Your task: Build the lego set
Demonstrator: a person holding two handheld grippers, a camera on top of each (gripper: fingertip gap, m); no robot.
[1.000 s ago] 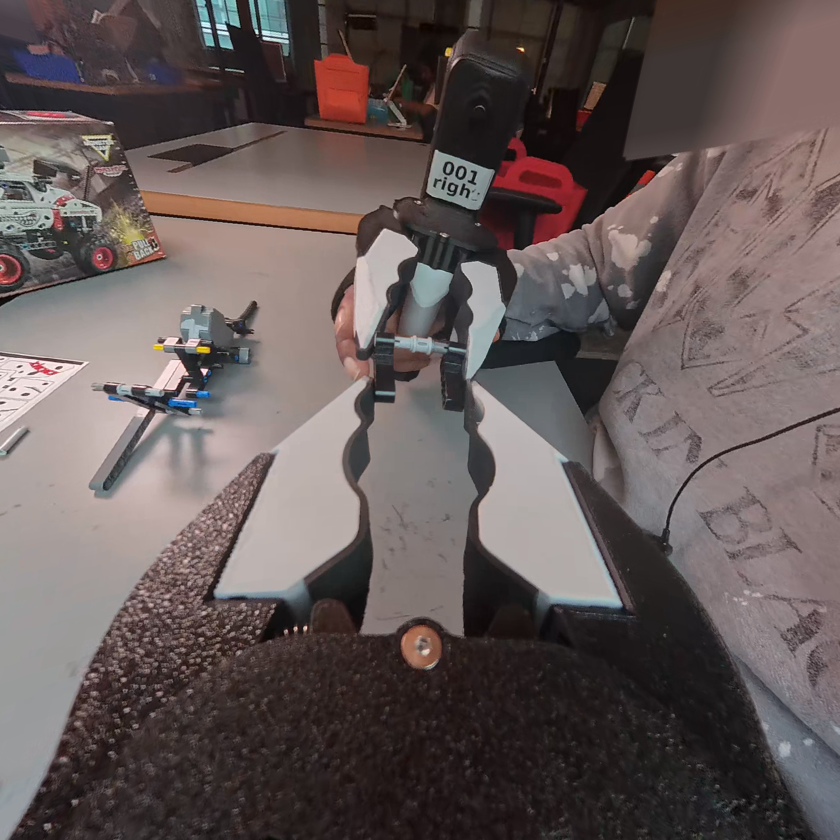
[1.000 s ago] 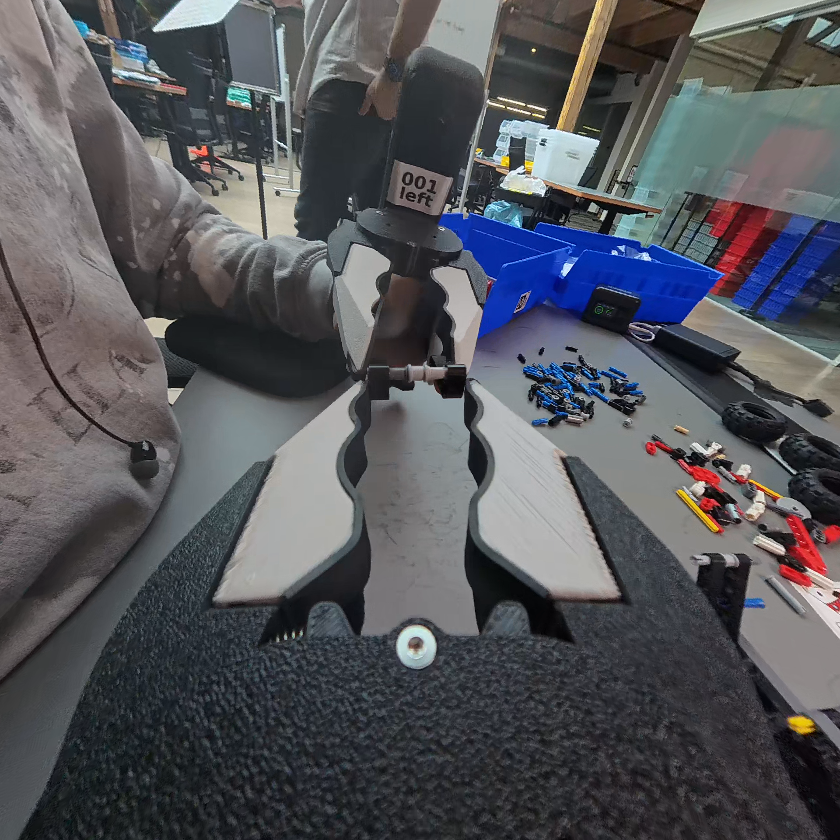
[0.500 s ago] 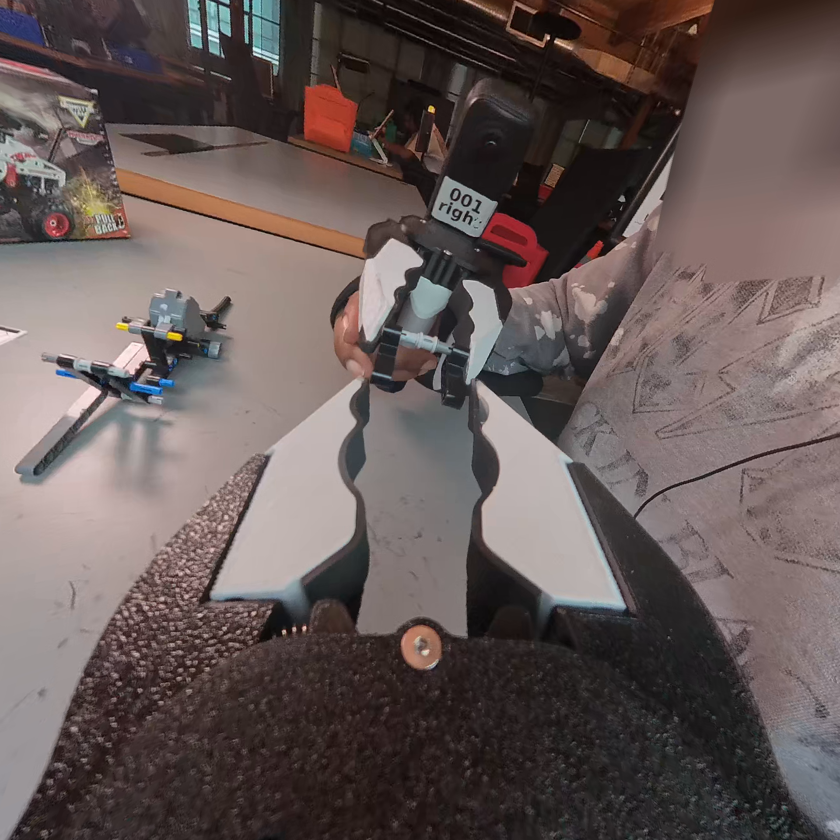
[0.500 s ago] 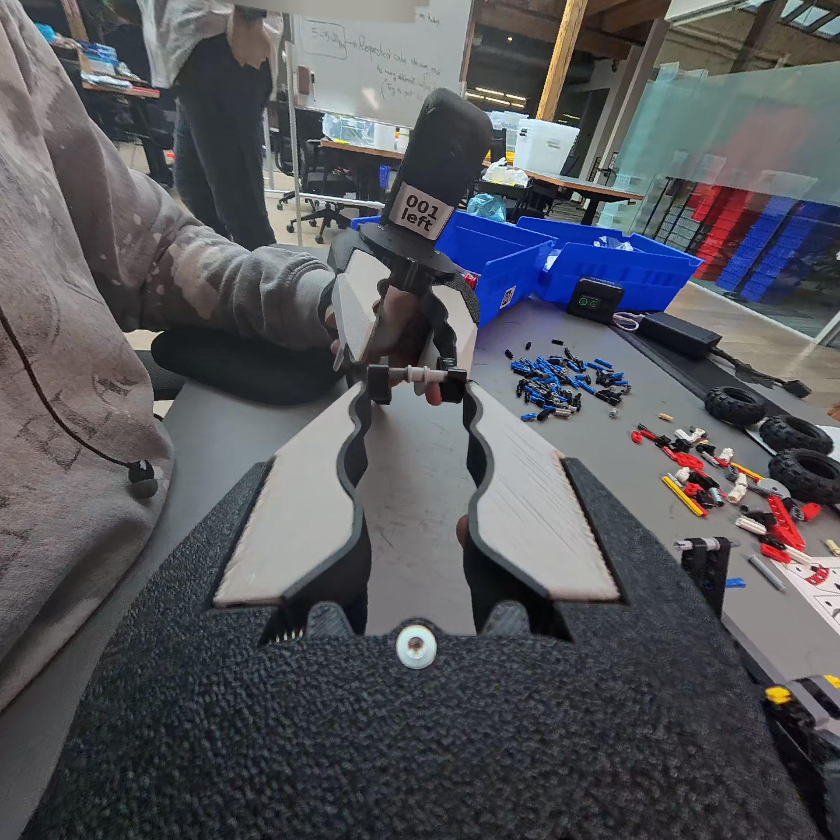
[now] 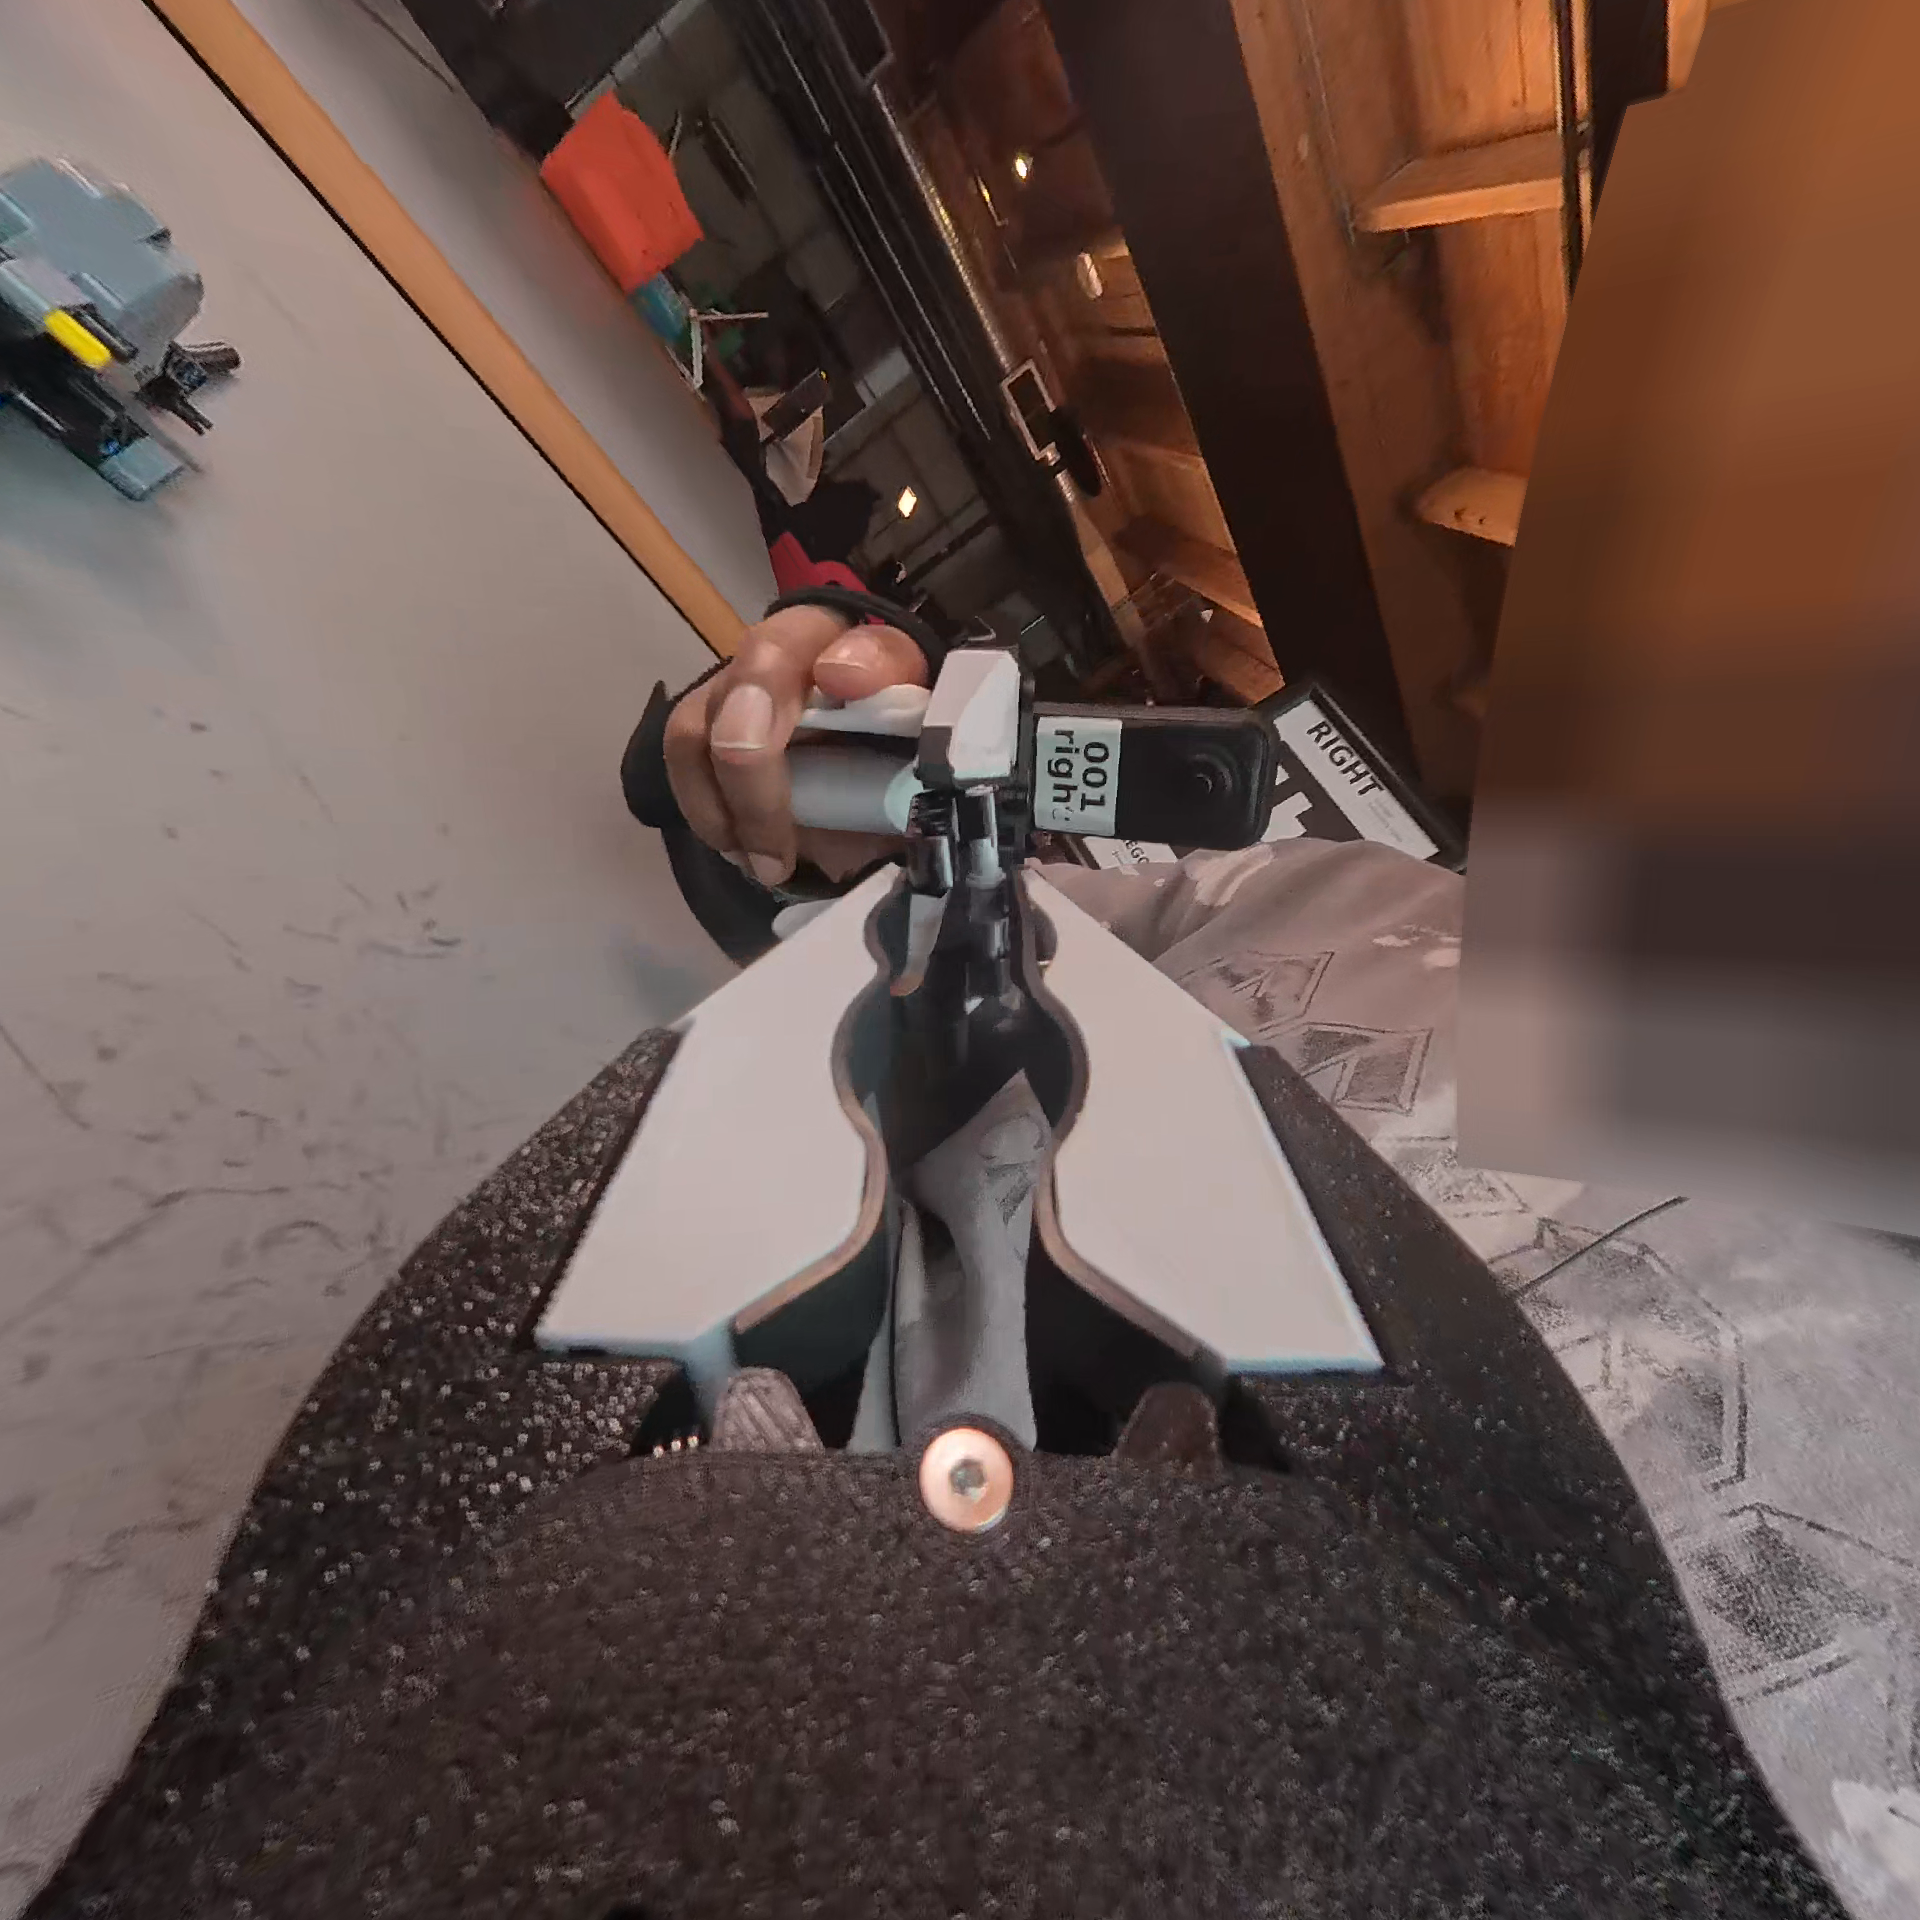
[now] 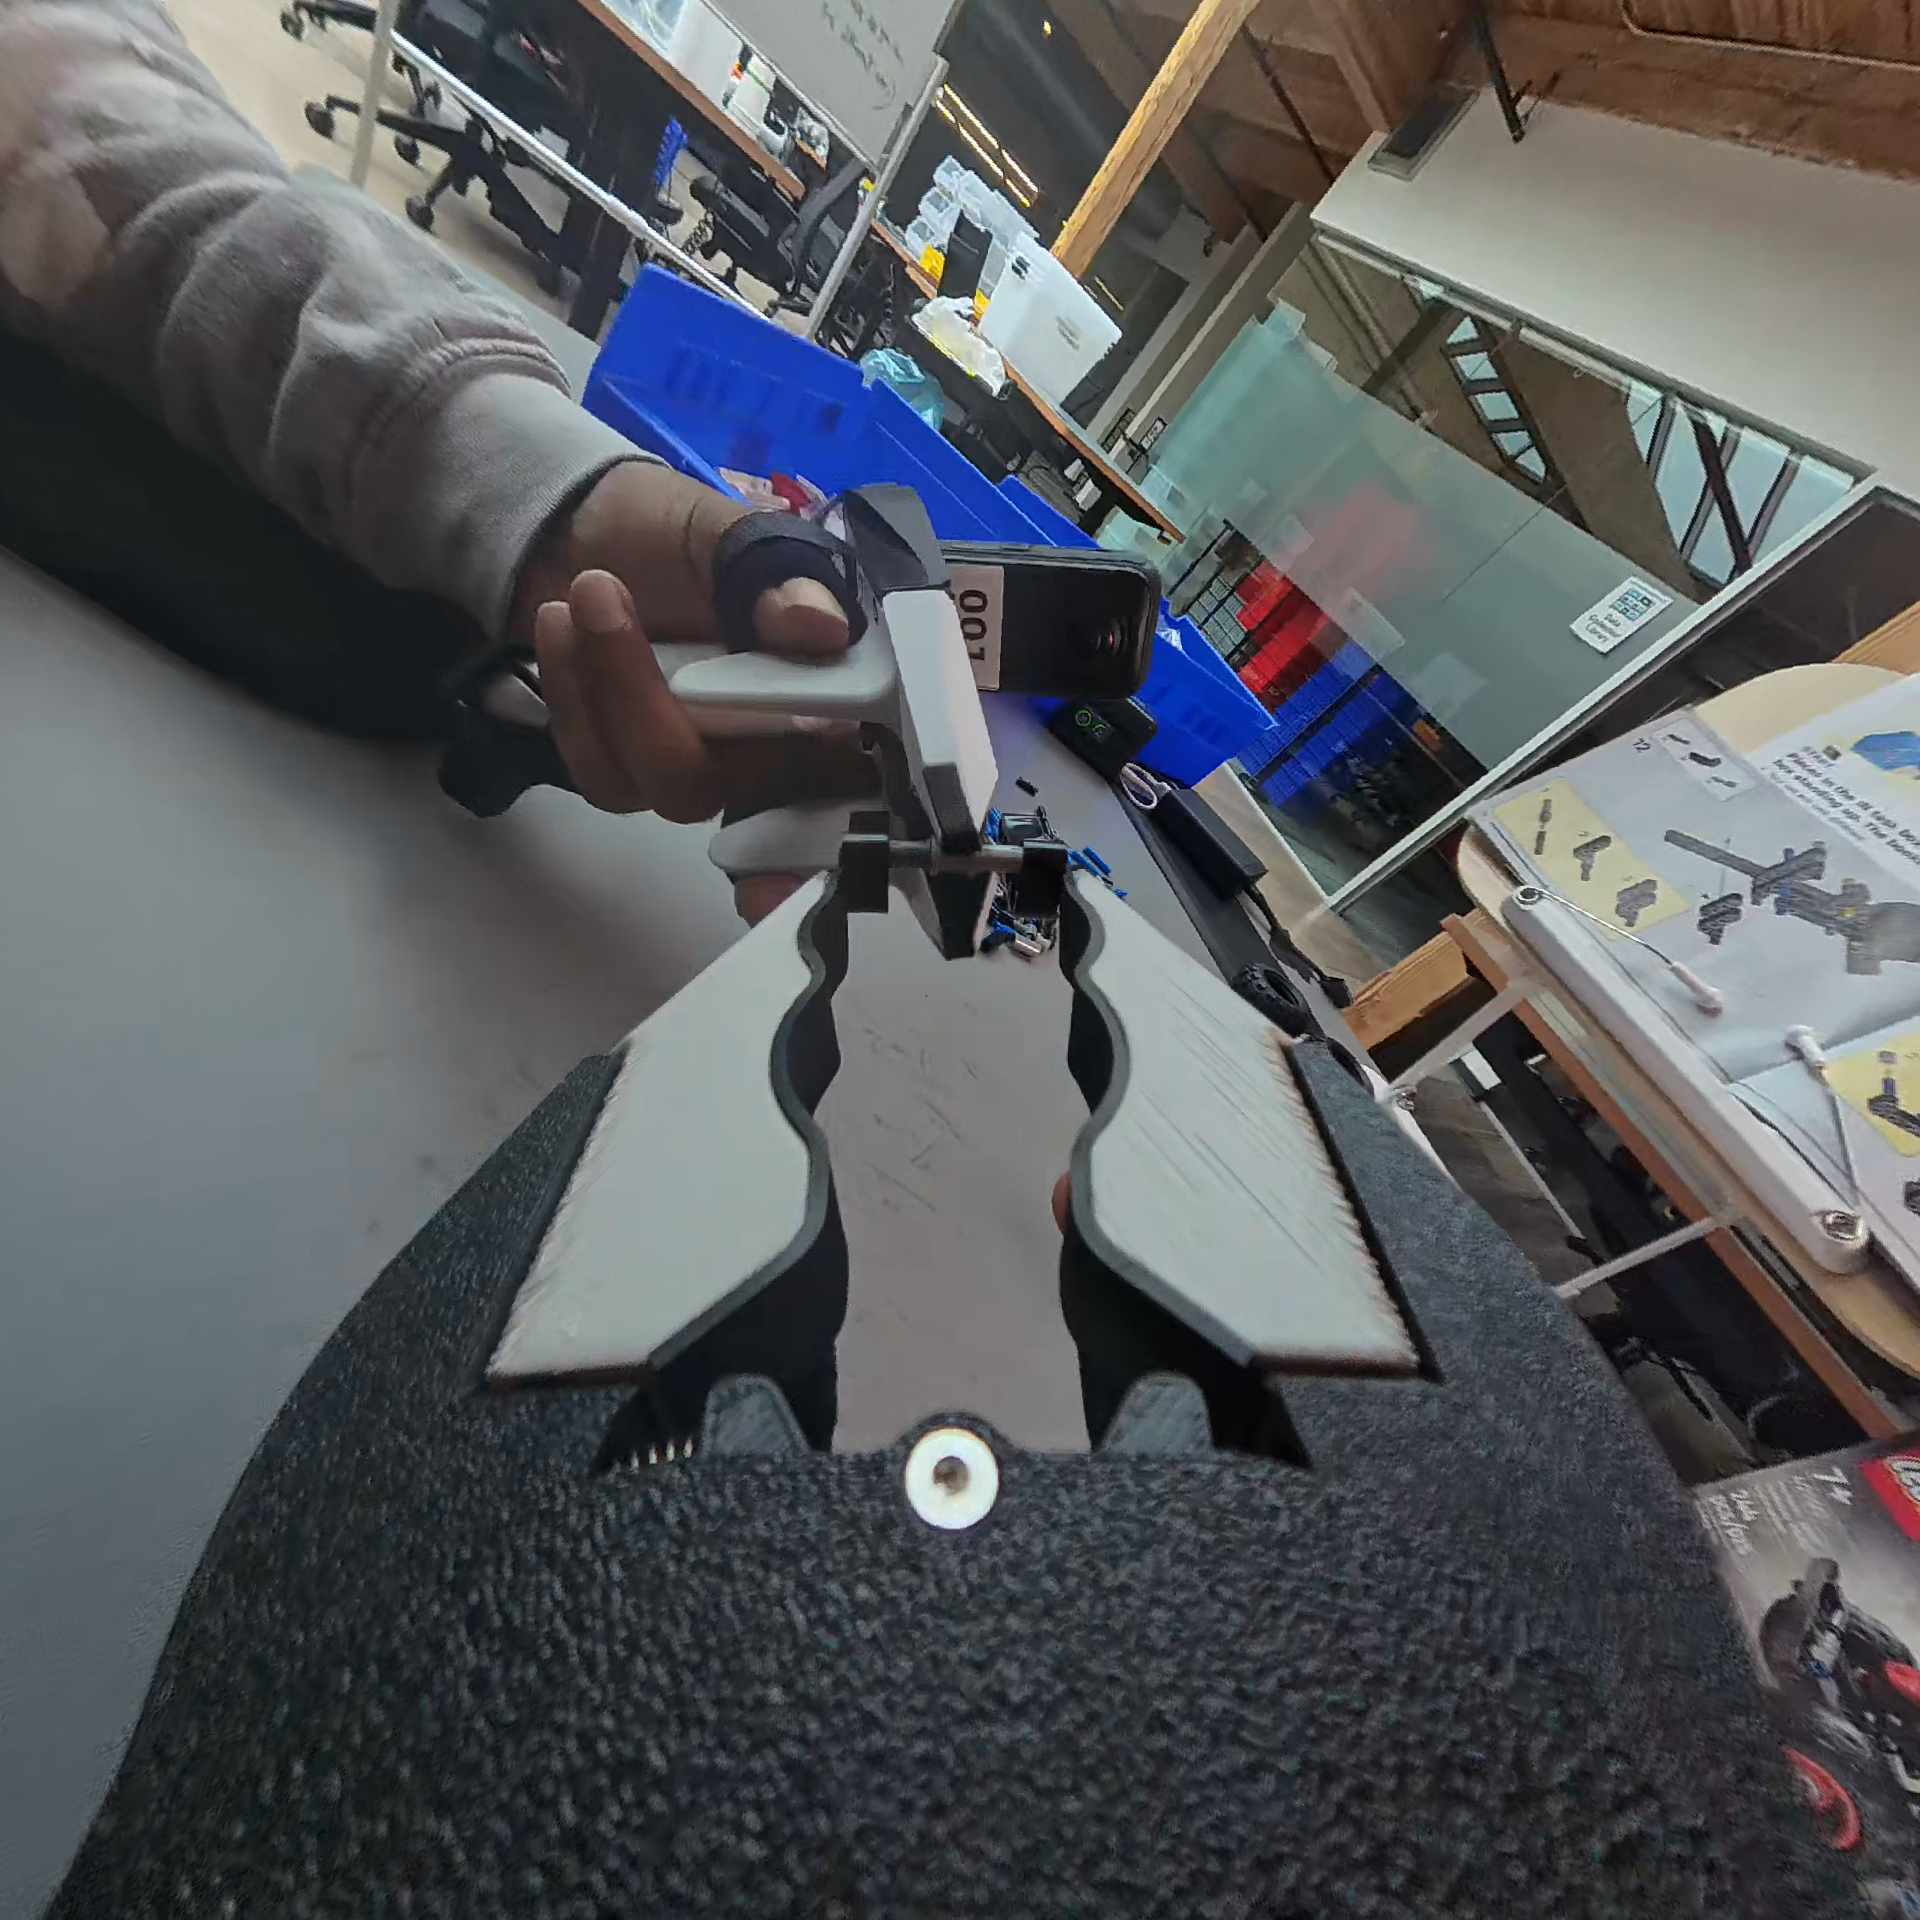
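My right hand-held gripper [image 6: 951, 883] is clamped end to end on the small lego axle piece [image 6: 953, 857], a thin grey rod with a black connector block on each end, held in the air above the grey desk [image 6: 260, 987]. My left hand-held gripper [image 5: 961, 914] is turned on its side and pinches the same piece across the middle of the rod. A partly built grey, black and blue lego assembly [image 5: 78, 332] lies well apart on the desk.
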